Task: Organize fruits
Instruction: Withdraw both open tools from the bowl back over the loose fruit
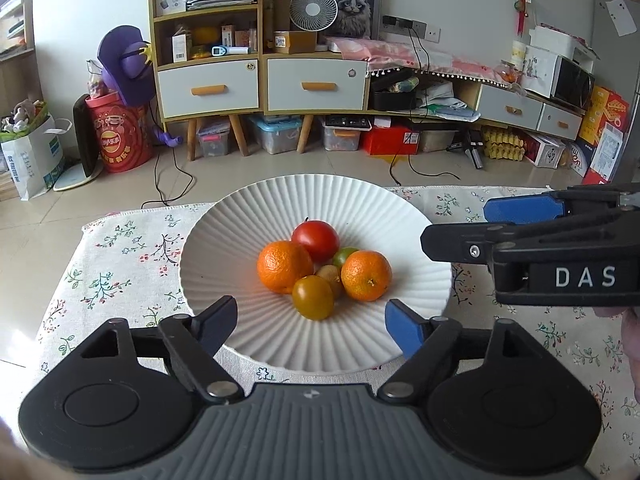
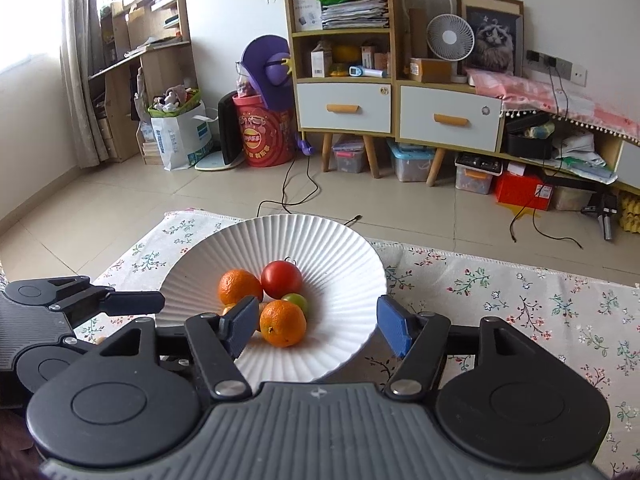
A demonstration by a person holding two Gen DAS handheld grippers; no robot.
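A white ribbed plate (image 1: 248, 216) (image 2: 344, 256) on the floral tablecloth holds a pile of fruit: two oranges (image 1: 285, 261) (image 1: 366, 275), a red tomato (image 1: 316, 239) (image 2: 281, 279), a yellow-brown tomato (image 1: 313, 297), a kiwi (image 1: 330, 276) and a green tomato (image 1: 344, 255) (image 2: 297, 301). My left gripper (image 1: 310, 322) is open and empty at the plate's near rim. My right gripper (image 2: 316, 326) is open and empty over the plate's near right side; the near orange (image 2: 283, 323) lies between its fingers, untouched. The right gripper also shows at the right in the left wrist view (image 1: 456, 228).
The floral tablecloth (image 1: 120, 264) (image 2: 500, 292) covers a low table with edges at far and left. Beyond is tiled floor with cables (image 1: 172, 184), cabinets (image 1: 260, 84) and storage boxes. The left gripper shows at the left in the right wrist view (image 2: 132, 303).
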